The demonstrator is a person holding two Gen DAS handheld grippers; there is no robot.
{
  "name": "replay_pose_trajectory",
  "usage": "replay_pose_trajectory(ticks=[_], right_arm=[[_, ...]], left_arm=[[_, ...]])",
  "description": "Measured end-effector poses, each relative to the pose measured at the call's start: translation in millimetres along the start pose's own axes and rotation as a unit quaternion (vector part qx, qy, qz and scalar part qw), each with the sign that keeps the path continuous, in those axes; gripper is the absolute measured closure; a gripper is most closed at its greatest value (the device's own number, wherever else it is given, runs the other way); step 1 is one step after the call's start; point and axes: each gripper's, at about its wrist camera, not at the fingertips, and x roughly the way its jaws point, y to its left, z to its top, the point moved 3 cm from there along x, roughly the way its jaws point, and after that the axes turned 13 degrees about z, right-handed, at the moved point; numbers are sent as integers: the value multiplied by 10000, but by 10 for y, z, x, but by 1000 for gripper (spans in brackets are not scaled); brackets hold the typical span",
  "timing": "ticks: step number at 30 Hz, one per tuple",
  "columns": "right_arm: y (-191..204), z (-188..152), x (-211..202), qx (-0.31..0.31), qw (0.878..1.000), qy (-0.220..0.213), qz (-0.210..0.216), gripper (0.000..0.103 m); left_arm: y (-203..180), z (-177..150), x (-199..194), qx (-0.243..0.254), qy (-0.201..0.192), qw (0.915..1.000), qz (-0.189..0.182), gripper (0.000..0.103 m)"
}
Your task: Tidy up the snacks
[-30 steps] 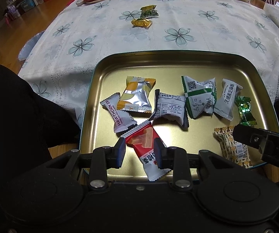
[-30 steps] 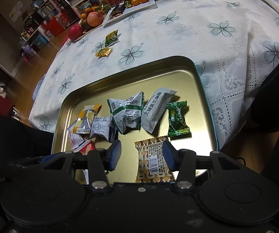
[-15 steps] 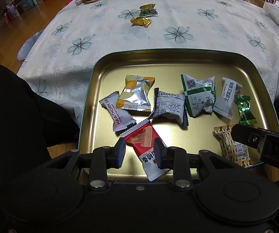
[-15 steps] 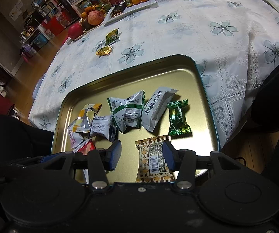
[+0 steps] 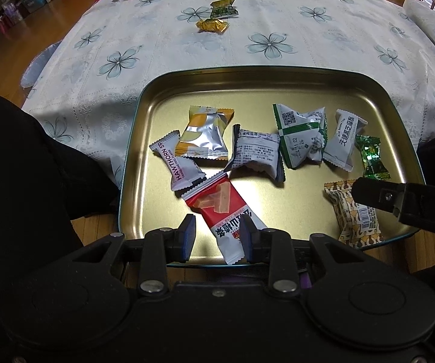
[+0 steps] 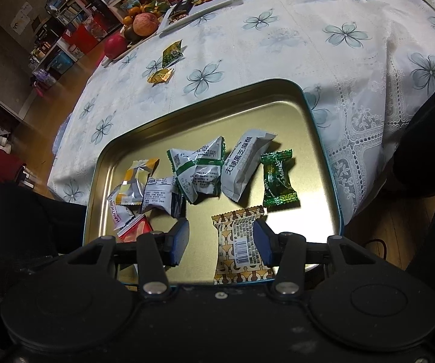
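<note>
Both grippers tip steeply downward, side by side. The left gripper (image 5: 217,236) has its jaws parted about halfway, gripping nothing. The right gripper (image 6: 221,242) stands the same, jaws apart and unclamped, one finger (image 5: 377,195) reaching into the left camera's view.

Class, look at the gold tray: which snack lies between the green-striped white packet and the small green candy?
The white packet with black Chinese lettering lies between the green-striped packet and the green candy in the gold tray. Both wrist views show it.

"HAWTHORN" runs along the white packet (image 5: 177,163), and "DA" stands on the right tongs' black arm (image 5: 429,208).
</note>
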Motion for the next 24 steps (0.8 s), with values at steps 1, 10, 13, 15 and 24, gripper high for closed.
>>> replay_pose_trajectory(ticks=[1, 10, 13, 15, 24], right_arm=[[-13, 13, -1, 53, 10000, 18, 27, 54], [-22, 87, 48, 187, 9995, 245, 28, 54], [11, 144, 40, 106, 9996, 262, -2, 54], [31, 199, 29, 64, 9996, 284, 16, 54], [153, 562, 94, -77, 9992, 380, 57, 53]], left_arm=[[14, 4, -6, -18, 18, 10000, -32, 63], [211, 99, -9, -238, 316, 9989, -240, 63], [305, 202, -11, -382, 395, 9981, -286, 63], [367, 296, -15, -474, 431, 9974, -327, 63], [516, 851, -17, -559, 299, 9974, -336, 63]])
